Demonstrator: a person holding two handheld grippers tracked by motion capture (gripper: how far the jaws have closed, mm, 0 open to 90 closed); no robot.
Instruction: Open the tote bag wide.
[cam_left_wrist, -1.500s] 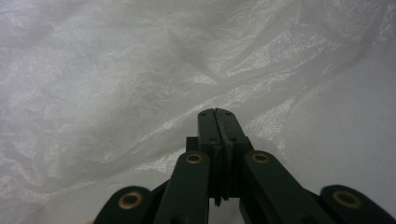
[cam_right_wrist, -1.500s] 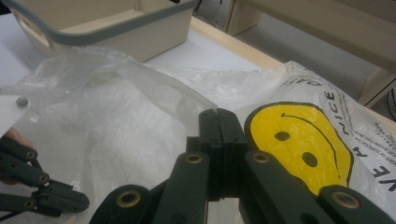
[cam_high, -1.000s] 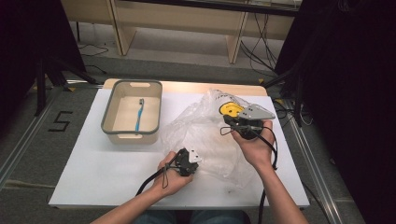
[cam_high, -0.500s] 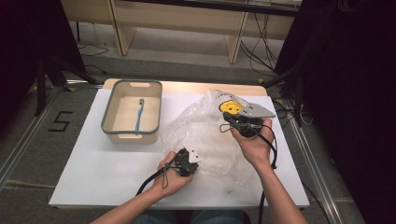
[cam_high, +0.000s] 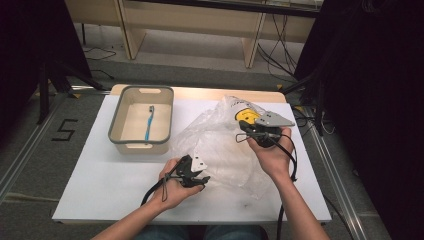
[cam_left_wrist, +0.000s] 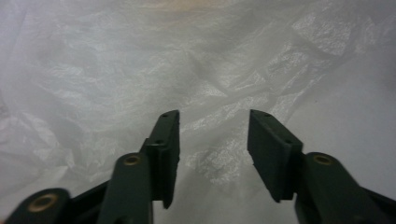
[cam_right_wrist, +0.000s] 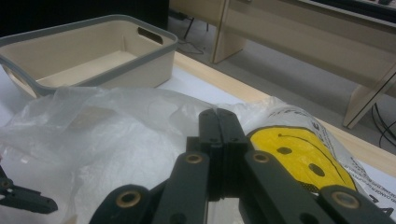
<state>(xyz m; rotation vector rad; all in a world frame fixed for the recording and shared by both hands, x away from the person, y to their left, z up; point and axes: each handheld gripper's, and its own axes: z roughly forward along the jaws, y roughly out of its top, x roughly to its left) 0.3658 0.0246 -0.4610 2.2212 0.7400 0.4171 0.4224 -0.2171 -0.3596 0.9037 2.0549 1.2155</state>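
A crumpled clear plastic bag (cam_high: 220, 145) with a yellow smiley print (cam_high: 246, 116) lies on the white table (cam_high: 100, 175). My left gripper (cam_high: 204, 178) is at the bag's near left edge. Its jaws have just been opening and stand apart with nothing between them. In the left gripper view the bag film (cam_left_wrist: 140, 60) lies just ahead of the left gripper (cam_left_wrist: 214, 116). My right gripper (cam_high: 243, 129) is at the bag's far right, shut on a raised fold of the film. In the right gripper view the right gripper (cam_right_wrist: 218, 114) sits beside the smiley print (cam_right_wrist: 299, 158).
A beige basket with a grey rim (cam_high: 116, 137) stands at the table's back left, with a blue toothbrush (cam_high: 148, 125) in it. The right gripper view has the basket (cam_right_wrist: 93, 23) beyond the bag. Wooden furniture legs and cables are on the floor behind the table.
The left gripper's jaws have opened and the left hand has lifted a little at the bag's edge. The right hand and the bag's far side have kept still.
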